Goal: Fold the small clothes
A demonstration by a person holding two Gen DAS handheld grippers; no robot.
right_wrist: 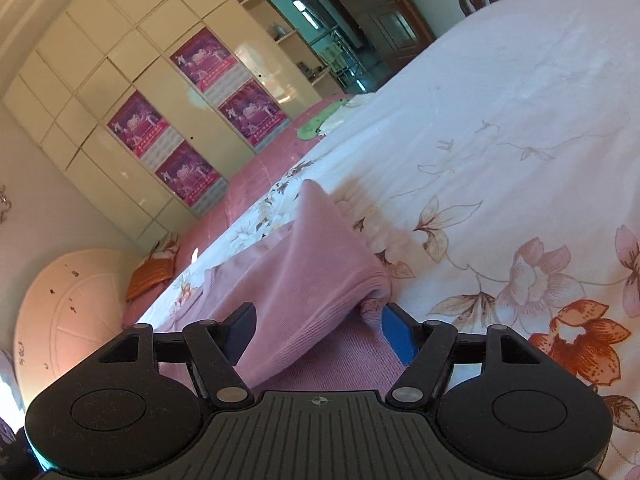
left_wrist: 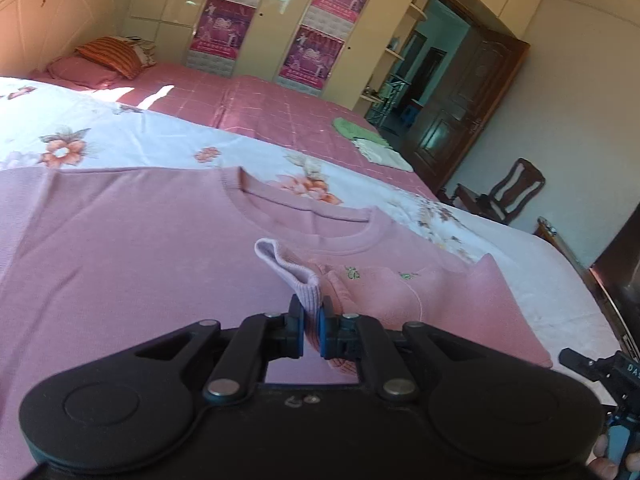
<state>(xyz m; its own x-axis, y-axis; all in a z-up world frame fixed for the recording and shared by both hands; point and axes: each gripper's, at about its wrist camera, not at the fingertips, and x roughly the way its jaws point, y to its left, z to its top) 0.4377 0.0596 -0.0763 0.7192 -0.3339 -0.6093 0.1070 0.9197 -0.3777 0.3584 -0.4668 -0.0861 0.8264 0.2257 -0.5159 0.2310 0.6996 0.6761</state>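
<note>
**Left fingers pinch sweater cuff**

A pink sweater (left_wrist: 132,248) lies spread on the floral bedsheet (left_wrist: 132,140) of the bed. The left gripper (left_wrist: 311,322) has its fingers clamped on the ribbed cuff (left_wrist: 294,272) of a folded-in sleeve. The right gripper (right_wrist: 318,330) fingers stand apart, a raised fold of sweater lying loose between them.

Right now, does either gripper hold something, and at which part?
The left gripper is shut on the pink sweater, by the ribbed cuff of a sleeve. The right gripper stands open, holding nothing.
</note>
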